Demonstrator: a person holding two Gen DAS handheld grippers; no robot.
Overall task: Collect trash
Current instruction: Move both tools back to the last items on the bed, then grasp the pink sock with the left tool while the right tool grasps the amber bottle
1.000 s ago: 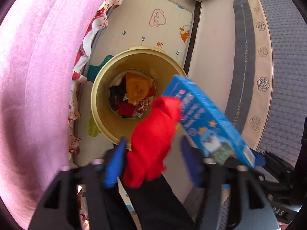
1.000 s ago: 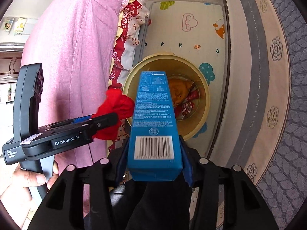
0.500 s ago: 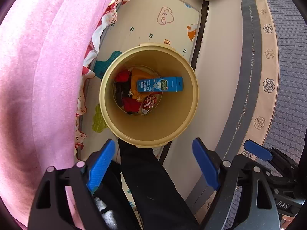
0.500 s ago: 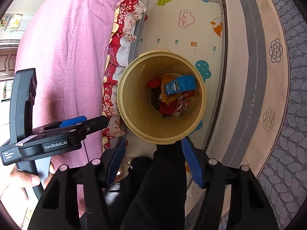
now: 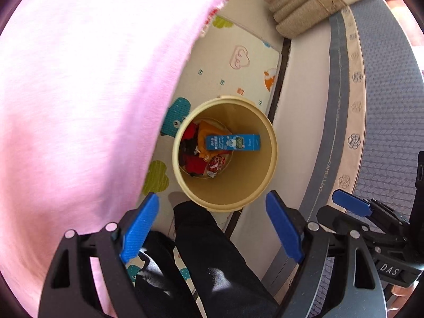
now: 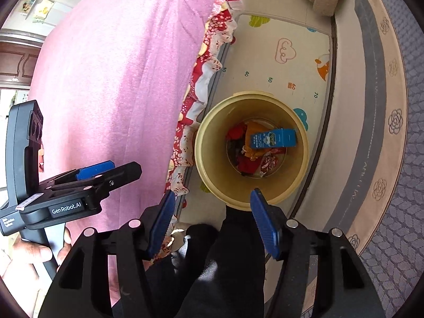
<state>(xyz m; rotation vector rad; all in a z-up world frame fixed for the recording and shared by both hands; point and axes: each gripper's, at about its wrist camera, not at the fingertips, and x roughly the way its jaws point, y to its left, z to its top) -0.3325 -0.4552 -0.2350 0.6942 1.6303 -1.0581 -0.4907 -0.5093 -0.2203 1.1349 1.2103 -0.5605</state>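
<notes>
A tan round bin [image 5: 246,182] [image 6: 212,159] stands on the play mat below both grippers. Inside it a blue carton [image 5: 233,142] [image 6: 274,138] lies flat on top of a red cloth [image 5: 191,132] [image 6: 235,132] and several wrappers. My left gripper [image 5: 212,197] hangs above the bin's near rim, open, with nothing between its blue pads; it also shows at the left of the right wrist view [image 6: 95,169]. My right gripper [image 6: 212,193] is open and empty too, above the near rim, and appears at the right edge of the left wrist view [image 5: 349,204].
A pink blanket [image 5: 79,106] [image 6: 119,66] hangs close on the left, over a red floral cloth [image 6: 201,79]. The person's black-trousered legs [image 5: 206,251] [image 6: 225,265] fill the foreground. A patterned play mat [image 6: 278,74], a round rug [image 6: 392,106] and beige cushions [image 5: 304,8] surround the bin.
The left gripper let go of the red cloth and the right gripper let go of the blue carton; both now lie in the bin. Both grippers rose away, so the bin looks smaller.
</notes>
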